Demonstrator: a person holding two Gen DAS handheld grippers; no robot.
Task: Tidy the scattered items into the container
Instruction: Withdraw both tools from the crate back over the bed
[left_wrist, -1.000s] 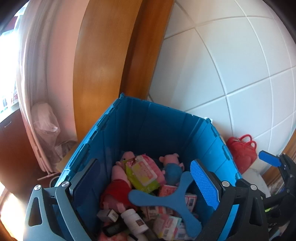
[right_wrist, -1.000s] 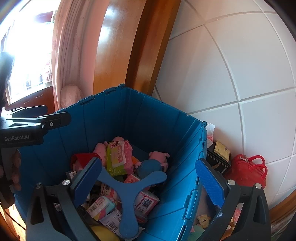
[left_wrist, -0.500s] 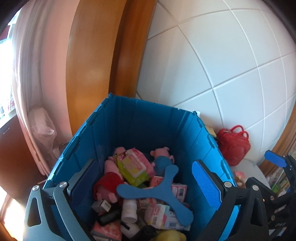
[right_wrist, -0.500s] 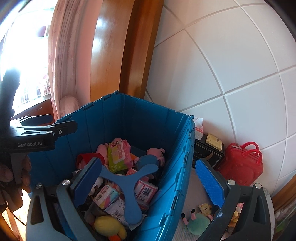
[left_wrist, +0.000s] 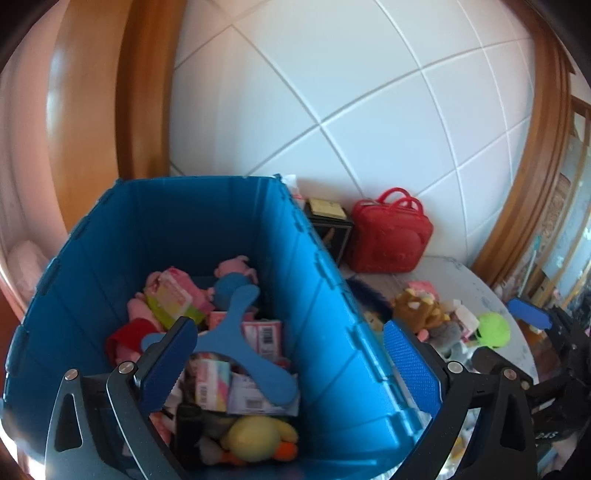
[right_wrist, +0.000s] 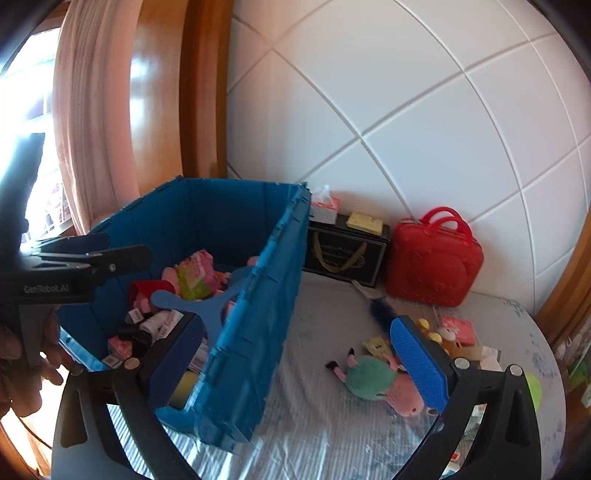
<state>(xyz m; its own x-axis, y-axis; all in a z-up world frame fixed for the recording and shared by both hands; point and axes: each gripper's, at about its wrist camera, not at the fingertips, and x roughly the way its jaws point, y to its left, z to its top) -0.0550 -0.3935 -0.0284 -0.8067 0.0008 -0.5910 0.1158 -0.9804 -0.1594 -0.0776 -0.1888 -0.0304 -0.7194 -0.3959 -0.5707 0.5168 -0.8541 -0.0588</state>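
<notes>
We see the left tongs (left_wrist: 288, 363) spread wide and empty, straddling the right wall of the blue crate (left_wrist: 325, 295): one pad hangs inside over the contents, the other outside over the surface (left_wrist: 480, 284). The right tongs (right_wrist: 295, 363) are likewise spread and empty, their left pad at the crate's near corner, their right pad above a plush with a green body (right_wrist: 373, 376) lying at lower centre of the right wrist view.

The crate fills the lower left of both views, its ribbed plastic walls upright and its top open. Behind it, a white tiled wall (right_wrist: 406, 110) and a wooden frame (right_wrist: 203, 92) close off the far side. To its right sits a strip of bare surface, round-edged and covered in a pale striped cloth.

Inside the crate we make out a blue three-armed boomerang (left_wrist: 236, 347) on top of small printed boxes, pink plush toys (left_wrist: 236, 267), a green-and-pink packet (left_wrist: 173, 301) and a yellow duck plush (left_wrist: 258, 435) at the near end.

Outside, at the upper right, a glossy red handbag (right_wrist: 432, 258) and a black box (right_wrist: 343, 254) stand against the wall. A brown plush (left_wrist: 417, 306), a lime-green ball (left_wrist: 493, 330) and small packets lie scattered near the surface's right edge.
</notes>
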